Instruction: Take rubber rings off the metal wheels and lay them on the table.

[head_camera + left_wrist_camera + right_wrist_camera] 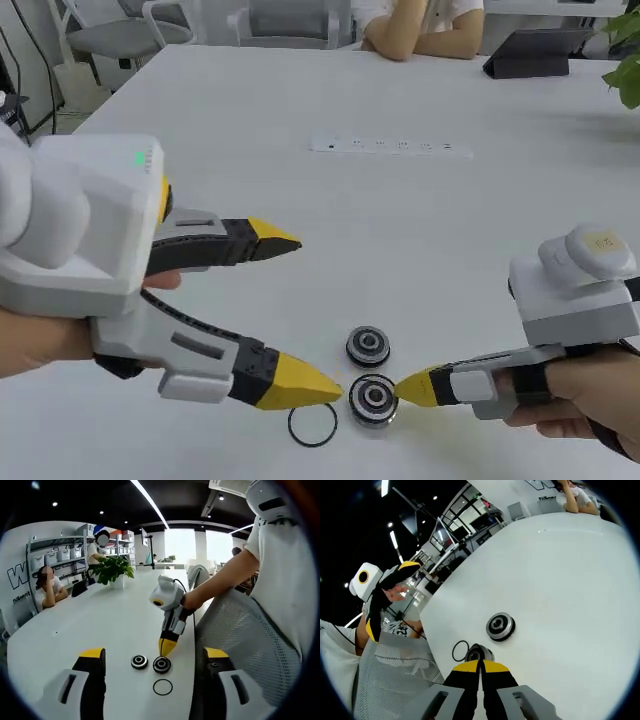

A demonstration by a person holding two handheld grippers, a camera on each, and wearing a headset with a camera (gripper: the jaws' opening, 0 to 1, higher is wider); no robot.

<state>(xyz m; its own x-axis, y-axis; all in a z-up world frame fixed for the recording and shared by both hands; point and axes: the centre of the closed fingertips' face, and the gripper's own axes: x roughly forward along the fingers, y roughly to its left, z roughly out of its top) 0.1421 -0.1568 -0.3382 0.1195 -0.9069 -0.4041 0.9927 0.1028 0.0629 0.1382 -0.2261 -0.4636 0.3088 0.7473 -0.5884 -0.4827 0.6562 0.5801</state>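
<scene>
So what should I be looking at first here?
The yellow-tipped tongs: the left tongs gape wide open at the left, while the right tongs are pinched shut, tip at the nearer wheel. A second wheel sits just behind it, and a thin black ring lies loose on the white table beside them.

Ring (312, 425) lies on the table (400, 230), left of the nearer wheel (374, 396).

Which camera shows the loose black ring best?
The left gripper view: the loose ring lies whole and unobstructed. In the head view the left gripper overlaps its top; in the right gripper view a wheel hides part.
</scene>
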